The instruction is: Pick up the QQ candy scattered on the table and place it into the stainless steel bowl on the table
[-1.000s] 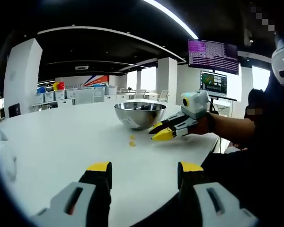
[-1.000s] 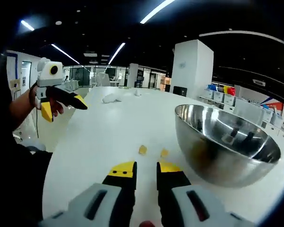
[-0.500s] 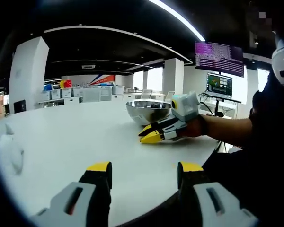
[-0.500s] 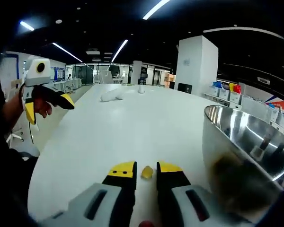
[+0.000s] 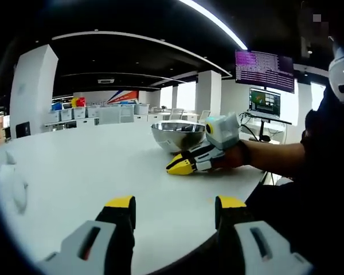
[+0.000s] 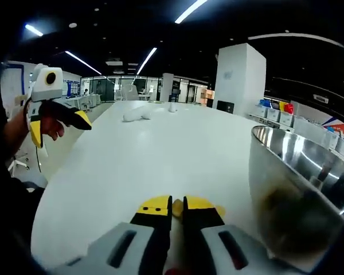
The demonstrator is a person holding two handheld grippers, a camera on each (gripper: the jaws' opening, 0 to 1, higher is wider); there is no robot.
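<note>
Right gripper view: right claw (image 6: 177,207), earlier apart, now clenched on QQ candy (image 6: 176,207); left claw (image 5: 175,205) spread.

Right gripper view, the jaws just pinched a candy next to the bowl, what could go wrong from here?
The right gripper grips the small yellow candy only at the jaw tips, so it may slip on the lift. The stainless steel bowl sits close on the right; swinging over could knock its rim. A second candy peeks out beside the right jaw and could get nudged away.
</note>
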